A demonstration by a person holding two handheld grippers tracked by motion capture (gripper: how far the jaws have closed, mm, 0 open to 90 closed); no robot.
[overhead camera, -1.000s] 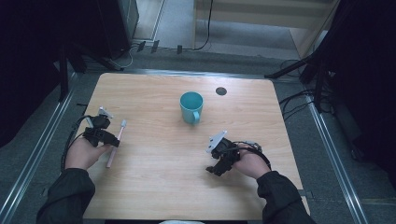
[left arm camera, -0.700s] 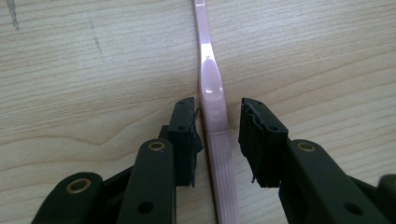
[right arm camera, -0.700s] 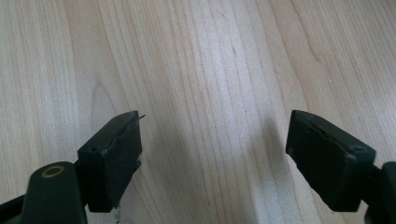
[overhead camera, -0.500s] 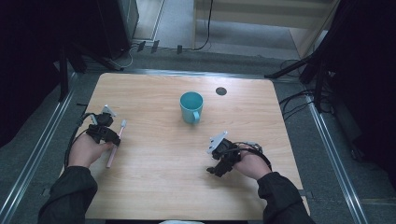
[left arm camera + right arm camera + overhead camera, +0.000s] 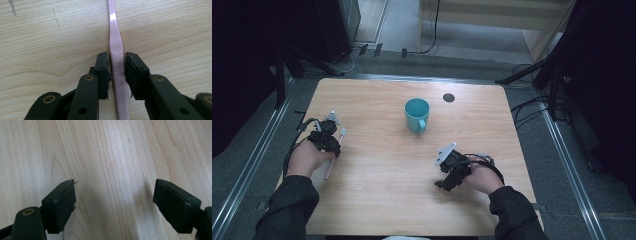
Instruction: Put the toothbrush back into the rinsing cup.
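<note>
Pink toothbrush (image 5: 117, 62) is lying flat on the tabletop (image 5: 377, 195) near its left edge, well apart from the teal mug (image 5: 417, 114) at centre. Left gripper (image 5: 117, 71) is set down astride the handle, where the smooth neck meets the ribbed grip; jaws have just been closing and are now nearly on the plastic, with a sliver of gap seen each side, so contact is not confirmed. Right gripper (image 5: 113, 202) is held wide open over bare wood, nothing between the jaws. The toothbrush is judged light, stiff and thin, with a glossy neck likely to slip or roll under a pinch. The ribbed section is the better hold: more friction and flatter sides. A low profile means the pads (image 5: 103, 75) must be kept close to the wood to catch it.
</note>
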